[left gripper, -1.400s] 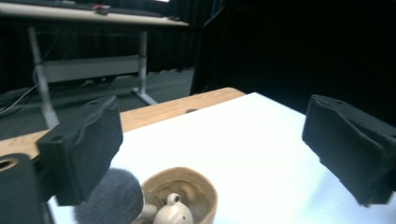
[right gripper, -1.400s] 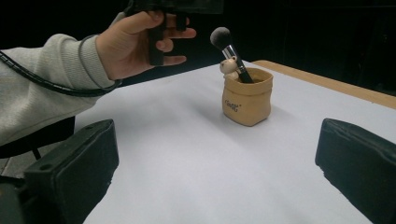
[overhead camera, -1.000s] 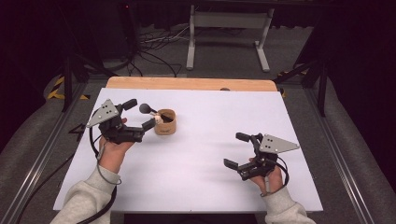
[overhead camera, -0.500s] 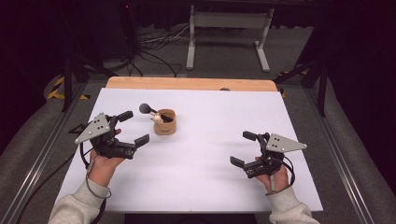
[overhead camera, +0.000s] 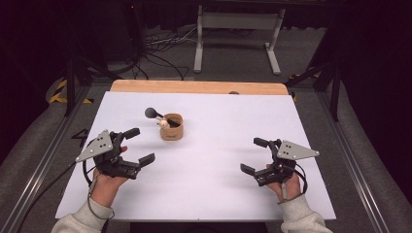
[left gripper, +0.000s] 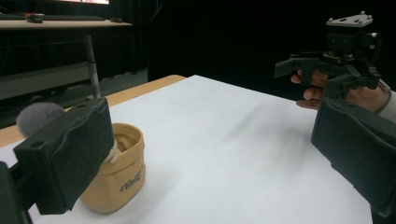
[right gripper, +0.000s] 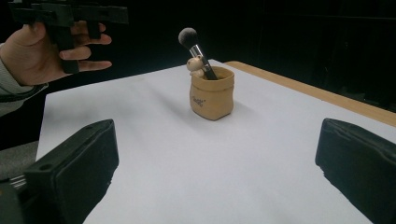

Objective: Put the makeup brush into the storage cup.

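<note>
Since a second ago the left gripper (overhead camera: pixel 135 145) has drawn back from the pot (overhead camera: pixel 171 127) toward seven o'clock, jaws spread and empty. On the worktop (overhead camera: pixel 214 194), the pot stands upright at eleven o'clock, brush (overhead camera: pixel 158 116) leaning out toward ten. Right gripper (overhead camera: pixel 254 155) rests at four o'clock, jaws spread too. To finish cleanly, both should probably retreat low without nudging the pot.

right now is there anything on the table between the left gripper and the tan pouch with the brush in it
Nothing visible stands in the way. The left gripper is open, near the table's left edge, and bare white table lies between it and the tan pouch. The brush stands inside the pouch, leaning out toward the left.
</note>
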